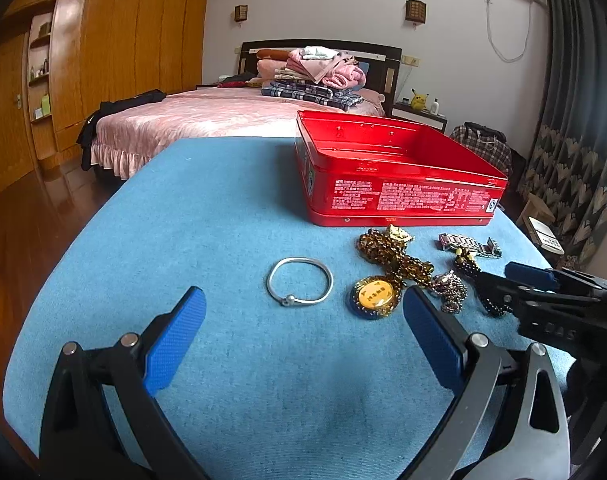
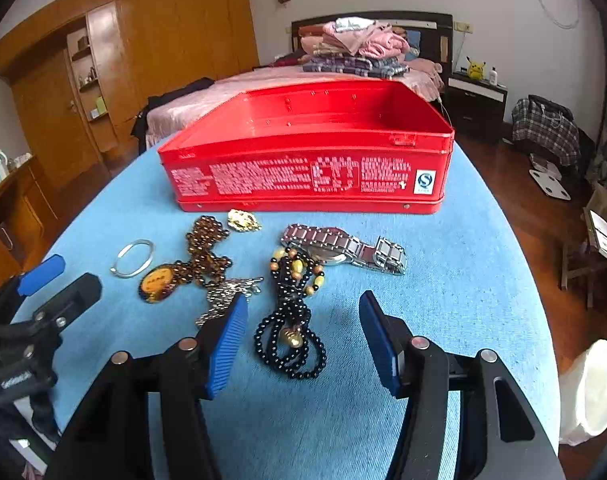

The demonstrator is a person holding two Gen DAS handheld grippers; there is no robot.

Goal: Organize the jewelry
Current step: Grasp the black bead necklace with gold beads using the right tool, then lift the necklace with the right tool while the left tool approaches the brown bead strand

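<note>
An open red tin (image 2: 303,176) stands at the back of the blue table (image 2: 463,280). In front of it lie a silver watch (image 2: 343,248), a brown bead necklace with a gold pendant (image 2: 159,280), a silver chain (image 2: 227,292) and a gold brooch (image 2: 243,220). A black bead necklace (image 2: 289,340) lies between the blue pads of my right gripper (image 2: 303,297); the pads stand apart from it on both sides. My left gripper (image 1: 303,291) is wide open just short of a silver bangle (image 1: 289,300), with nothing between its fingers.
The jewelry is bunched close together near the tin's front wall (image 1: 403,196). My right gripper (image 1: 503,284) reaches in from the right of the left wrist view. A bed (image 1: 203,116) stands beyond the table, and a white bin (image 2: 591,388) stands on the floor at the right.
</note>
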